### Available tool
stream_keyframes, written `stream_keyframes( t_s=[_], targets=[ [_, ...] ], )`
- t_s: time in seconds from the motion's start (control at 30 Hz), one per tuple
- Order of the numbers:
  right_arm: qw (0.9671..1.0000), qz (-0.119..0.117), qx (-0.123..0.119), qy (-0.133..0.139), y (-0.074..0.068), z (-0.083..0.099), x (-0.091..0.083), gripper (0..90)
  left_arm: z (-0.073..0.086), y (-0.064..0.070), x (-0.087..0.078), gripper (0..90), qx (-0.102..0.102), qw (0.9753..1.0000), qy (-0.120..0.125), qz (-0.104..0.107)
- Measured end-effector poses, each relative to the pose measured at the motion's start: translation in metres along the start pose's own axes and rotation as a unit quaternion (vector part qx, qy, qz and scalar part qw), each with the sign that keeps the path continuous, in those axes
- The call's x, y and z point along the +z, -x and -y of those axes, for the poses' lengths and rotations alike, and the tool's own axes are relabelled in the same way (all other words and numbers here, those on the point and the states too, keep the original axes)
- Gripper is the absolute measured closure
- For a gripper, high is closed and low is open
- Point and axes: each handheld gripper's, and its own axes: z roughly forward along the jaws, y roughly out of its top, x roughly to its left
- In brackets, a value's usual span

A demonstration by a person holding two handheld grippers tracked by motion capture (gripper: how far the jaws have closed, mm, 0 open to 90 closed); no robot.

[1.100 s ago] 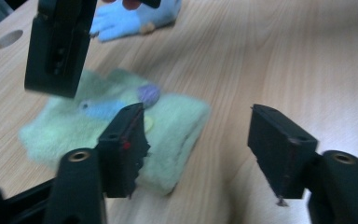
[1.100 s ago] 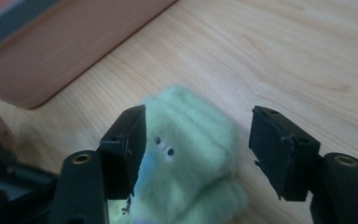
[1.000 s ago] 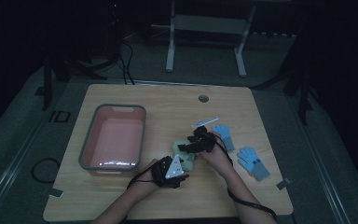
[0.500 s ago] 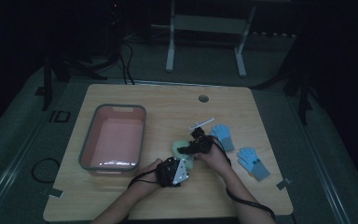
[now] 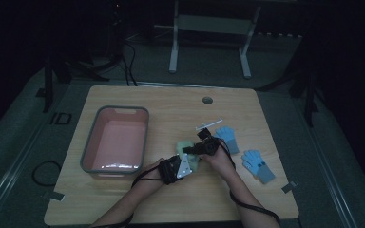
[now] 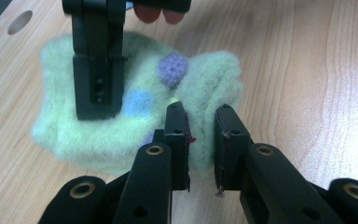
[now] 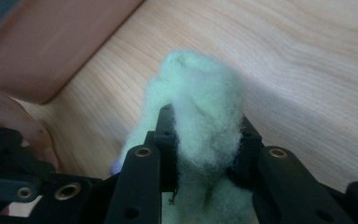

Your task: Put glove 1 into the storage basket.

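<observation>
Left gripper view: green sock (image 6: 121, 121) fold sits between left gripper (image 6: 200, 140) fingers.

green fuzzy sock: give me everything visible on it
The green sock is pale green, fluffy, wool-like knit with raised blue and purple dots. It lies bunched and folded on the wooden table, between the pink bin and the blue gloves. The left gripper has its jaws closed on a fold at one edge; the right gripper clamps another bunch of it and lifts that part off the table.
</observation>
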Motion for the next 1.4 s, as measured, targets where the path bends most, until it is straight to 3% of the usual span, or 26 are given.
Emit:
stream_keyframes(
  t_s=[0.07, 0.17, 0.2, 0.37, 0.5, 0.77, 1.07, 1.4],
  targets=[
    [0.9999, -0.009, 0.003, 0.006, -0.001, -0.001, -0.004, 71.4, -0.003, -0.001, -0.004, 78.5, 0.0, 1.0, 0.0, -0.001],
    [0.9999, -0.005, -0.004, 0.009, -0.004, -0.003, -0.008, 71.5, -0.004, -0.002, -0.006, 78.6, -0.001, 1.0, 0.001, -0.001],
    [0.9998, -0.002, -0.016, 0.012, -0.01, -0.006, -0.014, 71.5, -0.01, -0.004, -0.017, 78.7, -0.007, 1.0, 0.004, 0.002],
    [0.9995, -0.004, -0.028, 0.016, -0.022, -0.012, -0.023, 71.7, -0.027, -0.002, -0.031, 78.6, -0.011, 0.9999, -0.002, 0.002],
    [0.9991, -0.01, -0.032, 0.025, -0.029, -0.018, -0.032, 72.0, -0.032, -0.01, -0.045, 78.6, -0.019, 0.9998, 0.005, 0.003],
    [0.9978, -0.01, -0.049, 0.044, -0.046, -0.037, -0.052, 72.1, -0.046, -0.022, -0.072, 78.6, 0.006, 0.9999, 0.005, -0.011],
    [0.9962, -0.019, -0.062, 0.058, -0.067, -0.064, -0.053, 72.2, -0.046, -0.04, -0.1, 78.6, 0.026, 0.9991, -0.013, -0.031],
    [0.9949, -0.033, -0.077, 0.056, -0.091, -0.09, -0.036, 72.1, -0.026, -0.052, -0.124, 78.6, 0.022, 0.9984, -0.025, -0.046]
  ],
)
